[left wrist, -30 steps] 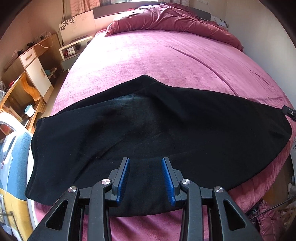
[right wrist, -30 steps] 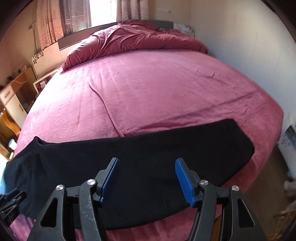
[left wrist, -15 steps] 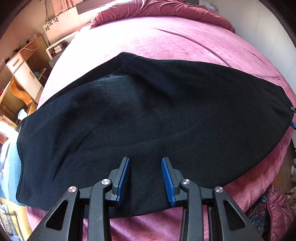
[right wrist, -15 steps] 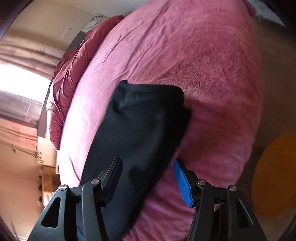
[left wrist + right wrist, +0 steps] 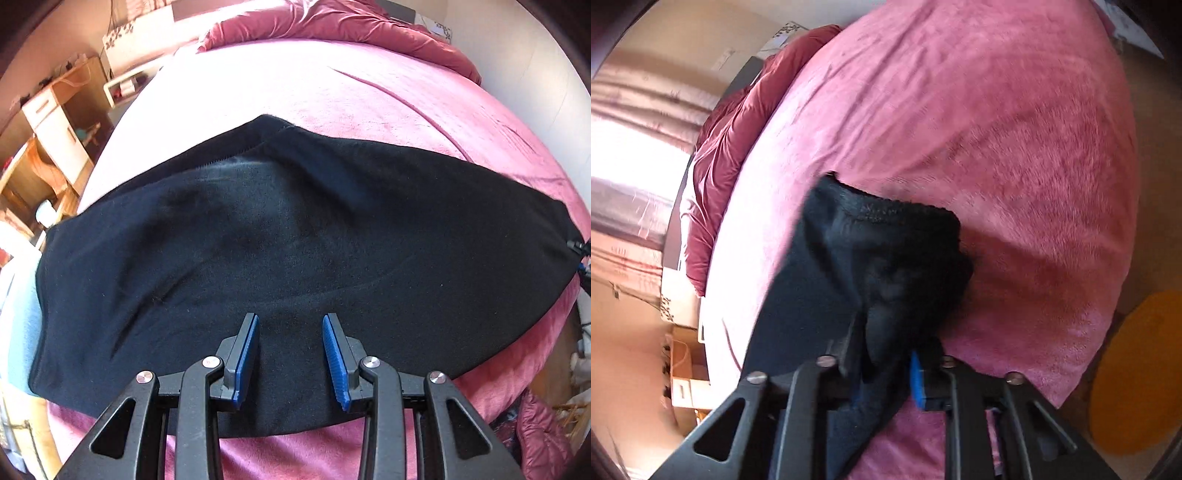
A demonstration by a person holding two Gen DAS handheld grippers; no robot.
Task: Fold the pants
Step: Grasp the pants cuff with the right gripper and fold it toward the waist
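Black pants (image 5: 295, 251) lie spread crosswise over the near part of a pink bed (image 5: 332, 92). My left gripper (image 5: 290, 332) is open and empty, its blue pads just above the pants near their front edge. My right gripper (image 5: 882, 354) is shut on the cuff end of the pants (image 5: 886, 266), which bunches up between the blue pads. That gripper also shows at the far right of the left wrist view (image 5: 580, 254), at the pants' end.
A rumpled dark red duvet (image 5: 332, 22) lies at the head of the bed. Wooden desk and shelves (image 5: 48, 122) stand left of the bed. A yellow round mat (image 5: 1137, 369) lies on the floor to the right. A wall (image 5: 524, 48) runs along the far side.
My right gripper has swung to the cuff end of the pants and closed on it, bunching the fabric. My left gripper dipped towards the pants, then drew back a little, still open.
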